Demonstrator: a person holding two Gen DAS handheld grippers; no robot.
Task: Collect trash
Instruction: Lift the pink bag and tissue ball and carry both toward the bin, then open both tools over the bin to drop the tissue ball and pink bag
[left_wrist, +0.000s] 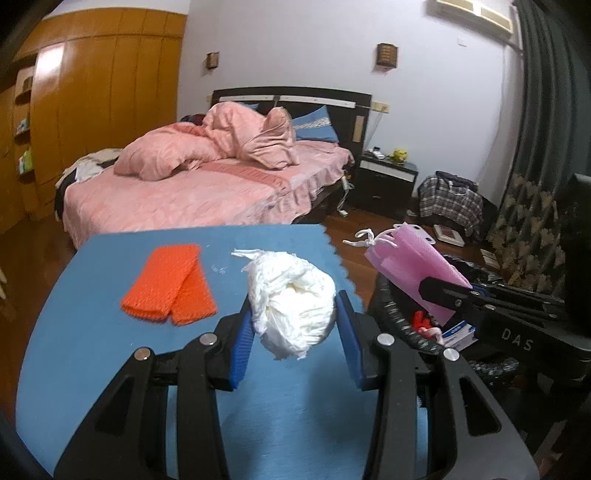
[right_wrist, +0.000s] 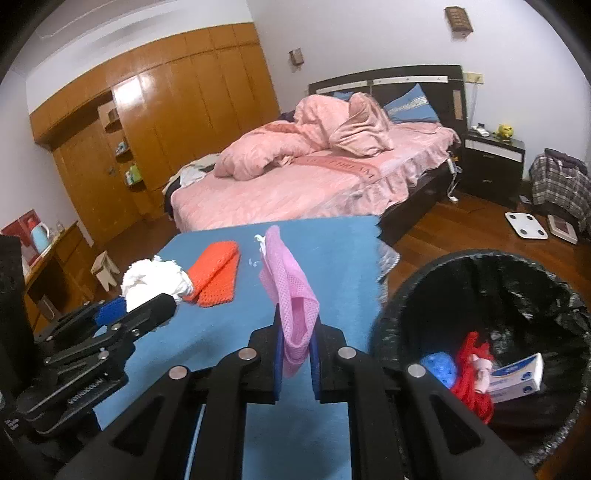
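Observation:
My left gripper is shut on a crumpled white plastic wad, lifted a little above the blue table. My right gripper is shut on a pink mesh bag with a white drawstring; in the left wrist view the pink mesh bag hangs over the rim of the bin. An orange mesh sleeve lies folded on the table, left of the wad. The black-lined bin stands to the right of the table and holds red, blue and boxed scraps.
A bed with pink covers stands beyond the table. Farther right are a dark nightstand, a plaid bag and a white scale on the wooden floor. A small stool stands left of the table.

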